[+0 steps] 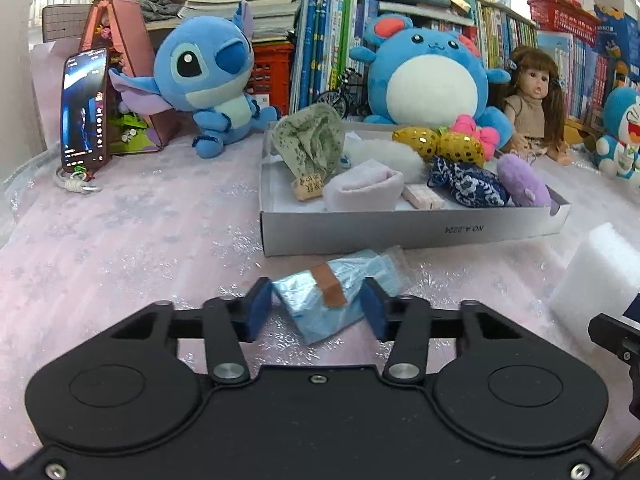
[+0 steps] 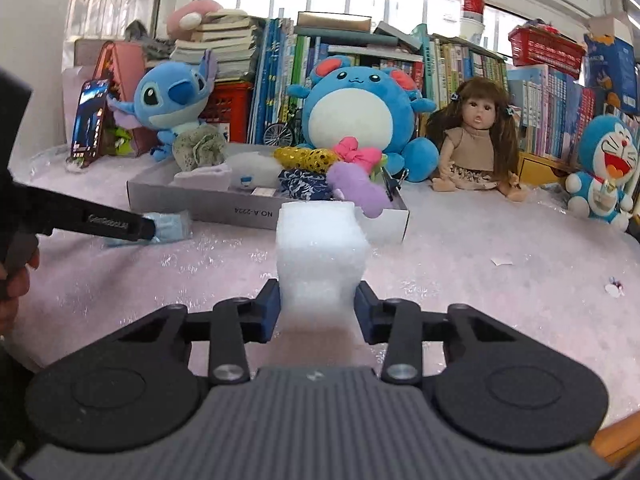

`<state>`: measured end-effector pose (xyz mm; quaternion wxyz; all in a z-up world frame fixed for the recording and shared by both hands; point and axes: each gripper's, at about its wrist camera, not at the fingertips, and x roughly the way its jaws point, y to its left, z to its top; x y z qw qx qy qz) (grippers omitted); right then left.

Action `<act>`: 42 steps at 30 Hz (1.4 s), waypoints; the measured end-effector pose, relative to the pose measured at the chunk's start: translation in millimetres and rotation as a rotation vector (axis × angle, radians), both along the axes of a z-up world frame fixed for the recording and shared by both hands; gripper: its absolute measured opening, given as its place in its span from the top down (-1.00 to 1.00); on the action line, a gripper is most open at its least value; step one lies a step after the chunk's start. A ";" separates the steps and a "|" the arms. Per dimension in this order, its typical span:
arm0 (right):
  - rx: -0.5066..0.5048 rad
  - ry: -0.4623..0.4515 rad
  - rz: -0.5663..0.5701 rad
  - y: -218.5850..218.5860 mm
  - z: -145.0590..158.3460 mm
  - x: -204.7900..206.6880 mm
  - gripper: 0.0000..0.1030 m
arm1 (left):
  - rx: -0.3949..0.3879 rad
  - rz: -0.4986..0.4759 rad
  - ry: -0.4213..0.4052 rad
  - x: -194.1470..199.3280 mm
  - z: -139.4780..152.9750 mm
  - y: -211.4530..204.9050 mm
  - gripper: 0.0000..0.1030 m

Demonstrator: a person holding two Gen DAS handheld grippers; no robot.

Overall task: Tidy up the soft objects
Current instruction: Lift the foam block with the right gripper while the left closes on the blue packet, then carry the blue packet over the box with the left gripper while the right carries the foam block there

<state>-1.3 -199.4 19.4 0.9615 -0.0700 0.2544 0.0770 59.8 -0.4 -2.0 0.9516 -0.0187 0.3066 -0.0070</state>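
Observation:
A light blue plastic packet [image 1: 332,296] with a brown tape strip lies on the pink cloth in front of a white cardboard tray [image 1: 400,228]. My left gripper [image 1: 316,308] straddles the packet, both pads at its sides. It also shows in the right wrist view [image 2: 120,222], at the packet [image 2: 170,226]. My right gripper [image 2: 316,312] has its pads pressed on a white foam block [image 2: 320,252], which shows in the left wrist view [image 1: 596,276]. The tray [image 2: 340,216] holds several soft items: green pouch [image 1: 310,142], pink towel [image 1: 362,190], blue patterned pouch [image 1: 466,182], purple plush [image 1: 522,182].
Stitch plush [image 1: 204,80], round blue plush [image 1: 428,76], doll [image 1: 532,100] and Doraemon [image 2: 604,168] sit behind the tray before a wall of books. A phone [image 1: 84,110] leans on a pink case at far left. Small paper scraps [image 2: 502,262] lie at right.

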 end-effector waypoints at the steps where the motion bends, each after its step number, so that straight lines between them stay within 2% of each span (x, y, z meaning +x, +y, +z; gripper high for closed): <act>1: 0.000 0.001 0.001 0.6 0.1 0.7 0.16 | -0.006 -0.003 -0.001 -0.1 1.5 1.9 0.23; 9: -0.005 -0.045 -0.006 4.6 8.5 1.0 0.16 | 0.001 -0.015 -0.026 -5.7 11.3 6.1 0.49; 18: -0.017 -0.064 -0.017 6.2 12.2 8.6 0.15 | -0.006 -0.036 -0.033 -14.9 18.6 8.0 0.57; 21: -0.014 -0.069 -0.016 6.6 12.2 9.4 0.15 | -0.010 -0.072 -0.044 -18.3 20.2 6.3 0.56; 24: -0.018 -0.070 -0.013 8.2 11.8 10.5 0.14 | -0.012 -0.119 -0.012 -19.1 15.9 1.6 0.51; 27: -0.024 -0.071 -0.010 9.6 11.3 11.1 0.14 | -0.026 -0.139 0.015 -19.9 11.0 -2.7 0.38; 31: -0.028 -0.068 -0.005 9.9 10.3 11.2 0.14 | -0.005 -0.166 0.020 -17.9 6.7 -10.3 0.07; 37: -0.026 -0.067 -0.015 8.3 10.5 11.9 0.14 | 0.105 -0.168 -0.016 -7.2 4.7 -21.5 -0.47; 42: -0.018 -0.064 -0.027 6.8 9.8 15.2 0.14 | 0.158 -0.187 -0.027 -1.3 1.4 -27.4 -0.52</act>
